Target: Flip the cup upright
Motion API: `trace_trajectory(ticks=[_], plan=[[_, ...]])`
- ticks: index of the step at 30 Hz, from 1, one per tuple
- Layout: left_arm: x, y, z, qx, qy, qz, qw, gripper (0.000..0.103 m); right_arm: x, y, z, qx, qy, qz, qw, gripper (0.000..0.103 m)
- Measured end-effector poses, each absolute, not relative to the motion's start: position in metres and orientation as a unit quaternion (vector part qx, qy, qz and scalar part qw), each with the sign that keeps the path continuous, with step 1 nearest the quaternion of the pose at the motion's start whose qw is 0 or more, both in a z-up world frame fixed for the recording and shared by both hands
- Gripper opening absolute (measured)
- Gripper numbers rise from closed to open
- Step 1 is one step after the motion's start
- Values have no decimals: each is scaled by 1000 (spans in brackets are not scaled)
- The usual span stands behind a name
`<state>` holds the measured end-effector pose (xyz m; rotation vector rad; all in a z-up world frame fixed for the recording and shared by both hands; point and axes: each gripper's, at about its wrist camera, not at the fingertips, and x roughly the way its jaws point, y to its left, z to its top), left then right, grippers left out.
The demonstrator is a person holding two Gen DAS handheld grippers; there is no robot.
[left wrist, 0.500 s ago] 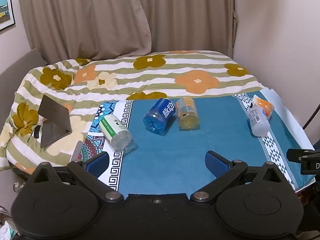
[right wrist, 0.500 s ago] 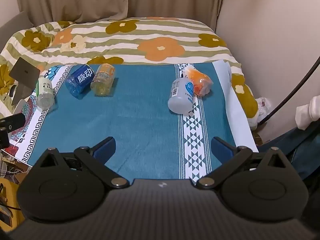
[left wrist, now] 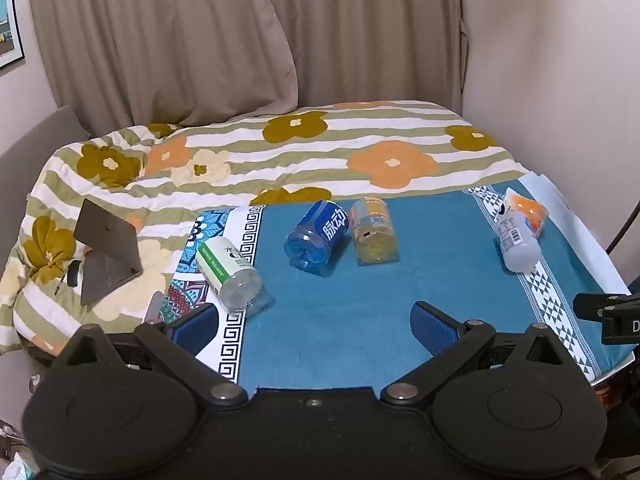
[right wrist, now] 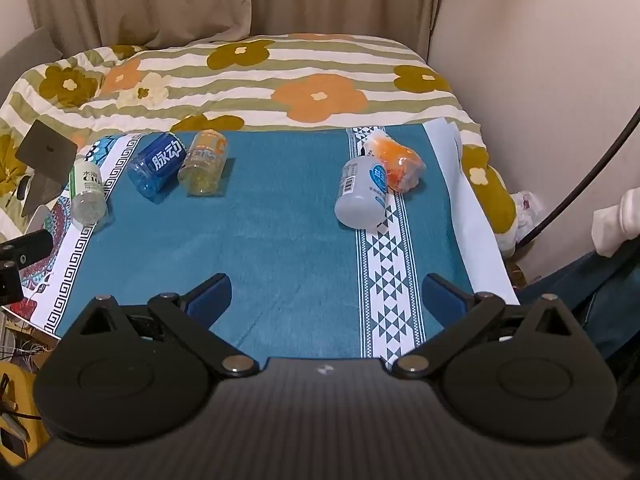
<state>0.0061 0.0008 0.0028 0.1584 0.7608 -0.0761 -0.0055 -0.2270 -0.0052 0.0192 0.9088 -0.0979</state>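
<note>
Several cut-bottle cups lie on their sides on a teal cloth [left wrist: 360, 320]. A green-labelled cup [left wrist: 230, 270] lies at the left, a blue cup [left wrist: 318, 234] and a yellow cup [left wrist: 374, 230] in the middle, a grey-white cup [left wrist: 516, 240] and an orange cup [left wrist: 528, 210] at the right. They also show in the right wrist view: green [right wrist: 86, 192], blue [right wrist: 158, 166], yellow [right wrist: 204, 162], grey-white [right wrist: 362, 192], orange [right wrist: 398, 164]. My left gripper [left wrist: 314, 326] is open and empty, near the green cup. My right gripper [right wrist: 326, 298] is open and empty, well short of the grey-white cup.
A flower-patterned quilt [left wrist: 280, 156] covers the bed behind the cloth. A half-open dark laptop [left wrist: 106, 252] stands at the left on the quilt. Curtains [left wrist: 240, 40] and a wall close the back and right. A black cable [right wrist: 580, 184] hangs at the right.
</note>
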Motion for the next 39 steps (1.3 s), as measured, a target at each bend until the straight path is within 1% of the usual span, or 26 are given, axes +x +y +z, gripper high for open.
trace_trajectory(ticks=[39], plan=[[7, -5, 0, 73, 370, -39, 925, 103, -2, -227, -13, 16, 446, -49, 894, 103]])
